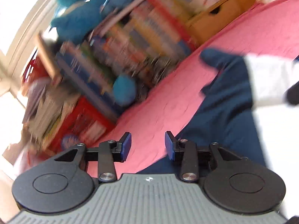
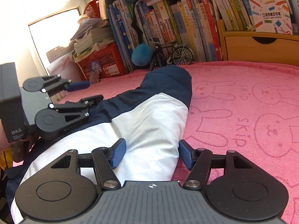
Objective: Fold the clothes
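A navy and white garment (image 2: pixel 149 112) lies on the pink rabbit-print cloth (image 2: pixel 243 102), its sleeve stretched toward the books. My right gripper (image 2: pixel 152 154) is open, its blue pads either side of the white part of the sleeve near its right edge. My left gripper (image 2: pixel 87 91) is open and empty, hovering over the garment's navy left edge. In the blurred, tilted left wrist view the left gripper (image 1: pixel 148 145) is open over the pink cloth (image 1: pixel 158 102), with the garment (image 1: pixel 233 93) to its right.
A row of upright books (image 2: pixel 177 22), a small model bicycle (image 2: pixel 172 53), a blue plush toy (image 2: pixel 142 54) and a red crate (image 2: pixel 101 63) line the far edge. A wooden drawer unit (image 2: pixel 261 46) stands at the back right.
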Tool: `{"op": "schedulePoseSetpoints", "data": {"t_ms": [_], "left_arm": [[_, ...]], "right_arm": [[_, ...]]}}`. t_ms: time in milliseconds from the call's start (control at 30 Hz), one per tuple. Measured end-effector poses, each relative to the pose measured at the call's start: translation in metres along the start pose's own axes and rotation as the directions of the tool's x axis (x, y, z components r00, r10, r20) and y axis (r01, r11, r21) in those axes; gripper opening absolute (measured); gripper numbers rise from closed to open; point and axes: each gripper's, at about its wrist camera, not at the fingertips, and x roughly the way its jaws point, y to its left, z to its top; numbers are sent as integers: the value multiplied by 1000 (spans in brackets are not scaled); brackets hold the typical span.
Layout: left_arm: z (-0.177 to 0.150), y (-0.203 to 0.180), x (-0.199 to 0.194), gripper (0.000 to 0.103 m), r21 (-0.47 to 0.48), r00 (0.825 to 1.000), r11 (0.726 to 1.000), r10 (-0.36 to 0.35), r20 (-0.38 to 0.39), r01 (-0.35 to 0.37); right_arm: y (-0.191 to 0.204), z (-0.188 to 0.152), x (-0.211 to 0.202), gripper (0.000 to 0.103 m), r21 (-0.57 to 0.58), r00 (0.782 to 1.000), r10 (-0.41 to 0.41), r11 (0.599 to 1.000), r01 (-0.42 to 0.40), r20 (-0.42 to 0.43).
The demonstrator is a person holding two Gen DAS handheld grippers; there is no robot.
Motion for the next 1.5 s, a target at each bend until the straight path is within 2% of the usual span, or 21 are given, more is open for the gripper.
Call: {"op": "schedulePoseSetpoints", "data": {"t_ms": [100, 167, 233, 367, 467, 633, 700, 767, 867, 1033, 1167, 1267, 1333, 1400, 1500], "left_arm": [[-18, 30, 18, 41, -137, 990, 989, 43, -132, -61], [-26, 46, 23, 40, -143, 970, 976, 132, -202, -162], [-28, 60, 17, 37, -192, 957, 960, 156, -243, -205], [-16, 67, -27, 37, -345, 986, 933, 49, -158, -102], [1, 45, -50, 38, -317, 998, 948, -11, -64, -10], [21, 8, -58, 39, -255, 992, 959, -127, 21, 128], [13, -3, -45, 40, -204, 993, 973, -115, -13, 110], [1, 1, -41, 40, -202, 997, 977, -79, -18, 73], [-18, 15, -31, 40, -177, 994, 983, 35, -106, -54], [-47, 48, -39, 37, -266, 971, 954, 75, -227, -136], [-48, 60, -81, 38, -382, 984, 922, -9, -178, -61], [-42, 62, -121, 39, -468, 994, 882, -91, -67, 50], [-39, 53, -140, 41, -478, 991, 870, -137, -5, 118], [-40, 38, -150, 41, -448, 985, 879, -169, 19, 160], [-54, 16, -145, 42, -368, 986, 920, -159, -45, 132]], "right_arm": [[0, 0, 0, 64, -3, 1000, 6, 1000, -6, -2], [1, 0, 0, 65, -5, 1000, 6, 1000, -6, -2], [1, 0, 0, 65, -7, 1000, 3, 1000, -3, -1], [1, -1, 0, 65, -7, 1000, 2, 1000, -2, -2], [1, -1, -1, 65, -6, 1000, 3, 1000, -3, -2], [1, 0, -1, 65, -2, 1000, 4, 1000, -4, -2], [1, 0, 0, 65, 0, 1000, 5, 1000, -5, -2], [0, -1, 1, 66, 1, 1000, 8, 1000, -8, -4], [-1, -2, 2, 66, -1, 1000, 9, 1000, -9, -4], [0, -4, 2, 67, -11, 1000, 5, 1000, -5, -4], [0, -4, 2, 67, -8, 1000, 7, 1000, -7, -4], [-1, -3, 2, 68, -5, 1000, 8, 1000, -8, -6], [2, -3, 3, 68, -20, 1000, -9, 1000, 8, -7], [7, -3, -2, 69, -44, 999, -42, 998, 42, -3], [14, -3, -9, 69, -82, 996, -92, 992, 92, 4]]}}
